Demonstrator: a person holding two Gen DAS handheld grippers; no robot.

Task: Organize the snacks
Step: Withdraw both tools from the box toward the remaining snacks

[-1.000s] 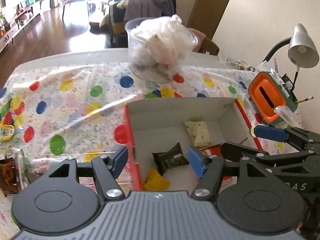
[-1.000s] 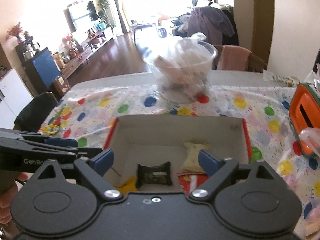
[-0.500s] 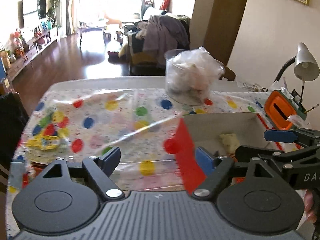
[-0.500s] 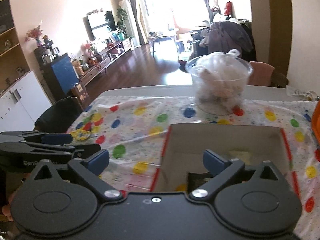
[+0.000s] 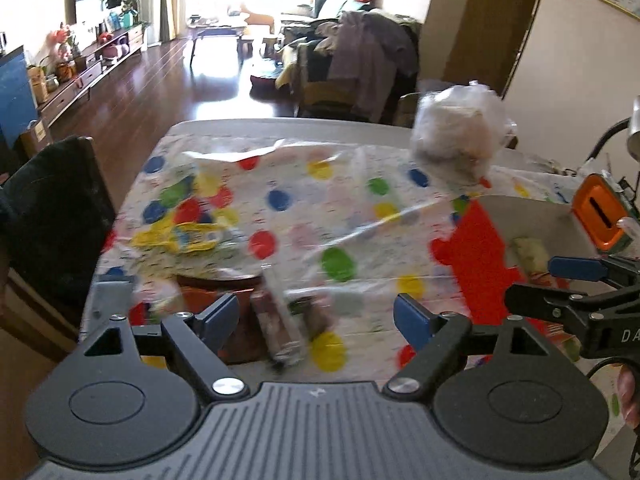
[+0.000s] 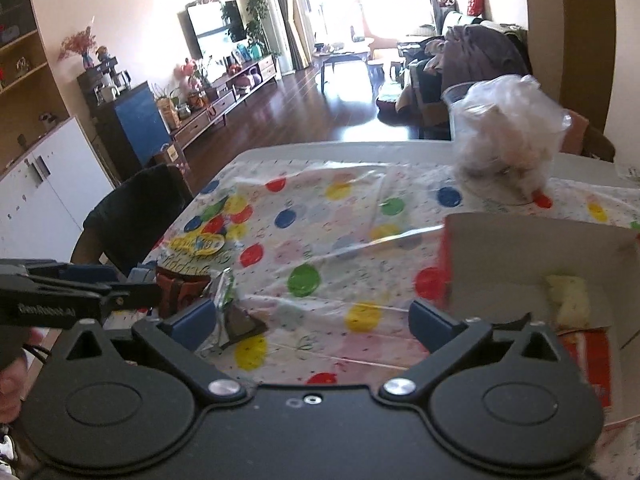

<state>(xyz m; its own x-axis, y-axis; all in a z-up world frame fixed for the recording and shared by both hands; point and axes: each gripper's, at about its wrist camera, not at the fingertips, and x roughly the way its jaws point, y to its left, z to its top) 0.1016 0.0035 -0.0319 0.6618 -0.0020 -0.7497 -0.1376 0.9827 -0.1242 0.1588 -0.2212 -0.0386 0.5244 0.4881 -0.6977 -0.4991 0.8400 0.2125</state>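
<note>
Both grippers hang over the polka-dot plastic tablecloth [image 6: 320, 248], the left gripper [image 5: 316, 318] opening above the blurred foil snack packets [image 5: 280, 332], the right gripper [image 6: 314, 322] wide and empty, beside the red-sided cardboard box [image 6: 520, 264] holding a pale yellow packet [image 6: 568, 298]

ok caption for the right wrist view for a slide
Open right tool above the polka-dot tablecloth, loose snack packets to its left, red-sided box to its right.
</note>
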